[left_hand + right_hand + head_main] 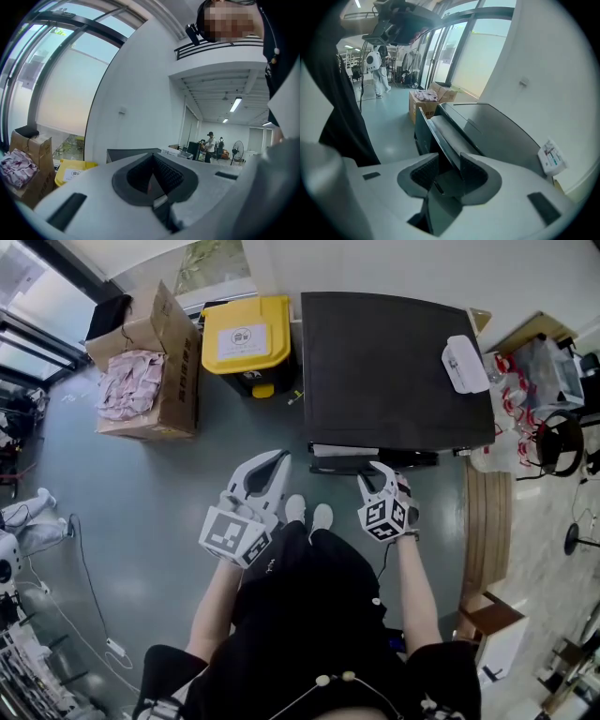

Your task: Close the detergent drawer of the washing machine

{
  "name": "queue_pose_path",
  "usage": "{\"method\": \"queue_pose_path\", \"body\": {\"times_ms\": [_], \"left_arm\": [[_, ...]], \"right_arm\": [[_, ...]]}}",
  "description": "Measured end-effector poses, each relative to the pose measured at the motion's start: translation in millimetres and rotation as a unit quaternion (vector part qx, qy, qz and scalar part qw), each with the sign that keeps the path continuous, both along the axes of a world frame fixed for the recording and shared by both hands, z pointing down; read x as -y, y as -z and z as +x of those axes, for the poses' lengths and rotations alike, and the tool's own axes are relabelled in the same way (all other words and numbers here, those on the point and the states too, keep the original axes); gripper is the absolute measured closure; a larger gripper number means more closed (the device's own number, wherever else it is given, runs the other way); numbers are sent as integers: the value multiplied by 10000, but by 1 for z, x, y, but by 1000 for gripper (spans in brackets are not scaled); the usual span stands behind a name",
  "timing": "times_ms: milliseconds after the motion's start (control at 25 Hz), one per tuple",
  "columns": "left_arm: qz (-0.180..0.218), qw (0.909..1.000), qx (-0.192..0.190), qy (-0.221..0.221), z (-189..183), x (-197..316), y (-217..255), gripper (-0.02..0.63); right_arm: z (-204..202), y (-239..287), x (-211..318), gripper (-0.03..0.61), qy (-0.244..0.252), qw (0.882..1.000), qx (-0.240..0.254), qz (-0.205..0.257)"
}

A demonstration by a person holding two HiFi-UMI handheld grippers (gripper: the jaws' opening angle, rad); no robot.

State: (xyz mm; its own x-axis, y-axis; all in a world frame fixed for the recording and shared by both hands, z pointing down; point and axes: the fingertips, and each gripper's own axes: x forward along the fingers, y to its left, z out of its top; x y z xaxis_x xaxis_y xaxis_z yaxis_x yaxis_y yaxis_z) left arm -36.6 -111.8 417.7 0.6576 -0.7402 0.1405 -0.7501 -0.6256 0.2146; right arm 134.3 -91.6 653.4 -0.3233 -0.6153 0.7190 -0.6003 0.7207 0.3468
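Observation:
The dark washing machine (394,371) stands ahead of me, and its detergent drawer (337,457) sticks out of the front at the upper left. In the right gripper view the drawer (445,136) runs straight into my right gripper (449,171), whose pads close on either side of its front end. In the head view that gripper (378,472) sits at the drawer's right end. My left gripper (272,465) hangs to the left of the machine, away from the drawer. Seen from its own camera, the left gripper (152,164) is shut with nothing between its pads.
A white packet (464,364) lies on the machine's top right. A yellow bin (247,338) and an open cardboard box of cloth (150,371) stand on the floor to the left. A wooden bench (487,521) and clutter are on the right. People stand far back (209,146).

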Motion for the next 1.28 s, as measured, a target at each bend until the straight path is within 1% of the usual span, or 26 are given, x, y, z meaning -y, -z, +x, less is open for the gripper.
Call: {"method": "queue_pose_path", "body": {"times_ms": [120,360,600,800,1000,1120,1200,1240,1280], "left_arm": [[0,10000,-9,-19,-1,2,0,612],[-10,10000,-30,-63,-1,6,-3,612],[-15,10000,-10,-93,0,8,-2,612],[-32,10000,9,-69,-3,9,-4,612],[-45,10000,17,-53,-3,10,-4,612],[-38,10000,36,-81,-1,11,-3,612],[-19,9999,82,-118,2,10,-3,612],[-3,9998,114,-136,4,9,-3,612],[10,9998,141,-146,5,7,-2,612]], "right_arm": [[0,0,1,437,-5,9999,-112,26],[-1,0,3,437,-114,9999,-119,37],[-1,0,8,433,-127,9999,-94,3],[-1,0,8,428,-248,9997,-24,32],[-1,0,8,422,-315,9994,-1,149],[1,3,20,408,-502,9983,85,279],[1,4,36,423,-706,9968,95,376],[1,5,40,438,-775,9962,81,399],[1,6,41,440,-806,9958,81,419]]}}
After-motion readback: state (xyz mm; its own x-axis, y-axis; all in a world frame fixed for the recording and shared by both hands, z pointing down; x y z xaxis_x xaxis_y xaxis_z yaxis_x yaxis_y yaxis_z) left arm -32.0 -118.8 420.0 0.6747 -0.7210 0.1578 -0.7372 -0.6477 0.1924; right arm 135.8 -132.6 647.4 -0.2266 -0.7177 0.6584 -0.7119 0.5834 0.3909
